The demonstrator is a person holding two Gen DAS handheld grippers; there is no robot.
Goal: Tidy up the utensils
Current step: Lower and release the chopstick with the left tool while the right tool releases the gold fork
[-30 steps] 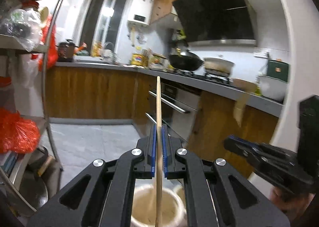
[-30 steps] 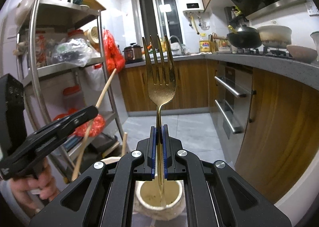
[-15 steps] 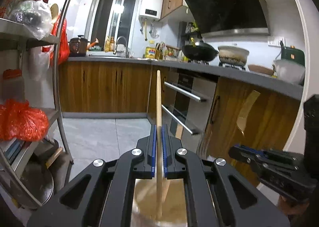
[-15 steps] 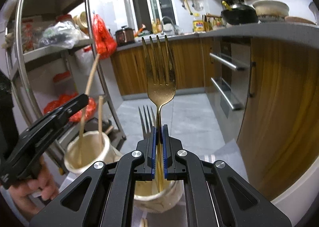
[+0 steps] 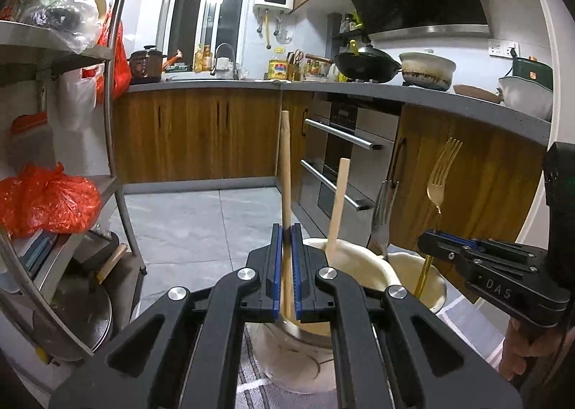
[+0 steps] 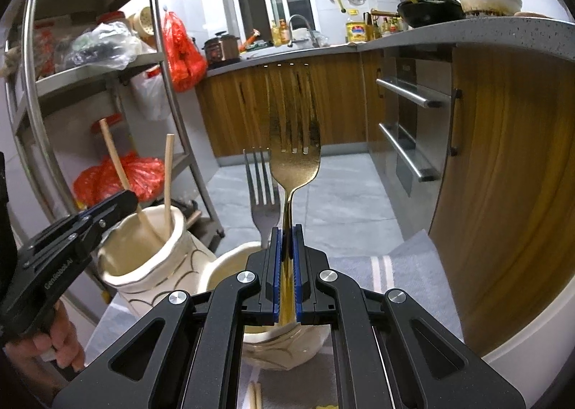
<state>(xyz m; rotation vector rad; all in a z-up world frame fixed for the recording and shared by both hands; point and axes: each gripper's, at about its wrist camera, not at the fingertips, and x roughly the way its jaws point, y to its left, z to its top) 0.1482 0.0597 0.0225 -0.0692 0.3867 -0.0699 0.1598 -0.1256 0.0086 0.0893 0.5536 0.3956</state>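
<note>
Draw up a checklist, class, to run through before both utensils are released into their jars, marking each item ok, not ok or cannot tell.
1. Left gripper clamps the wooden chopstick: ok.
2. Chopstick's lower end is inside the tall jar: ok.
3. Right gripper clamps the gold fork: ok.
4. Fork handle is inside the short jar: ok.
5. Fork tip touches the jar bottom: cannot tell.
6. Gold fork stands apart from the silver fork already there: cannot tell.

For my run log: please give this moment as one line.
left gripper: shut on chopstick, over tall jar | right gripper: shut on gold fork, over short jar | silver fork: in short jar
</note>
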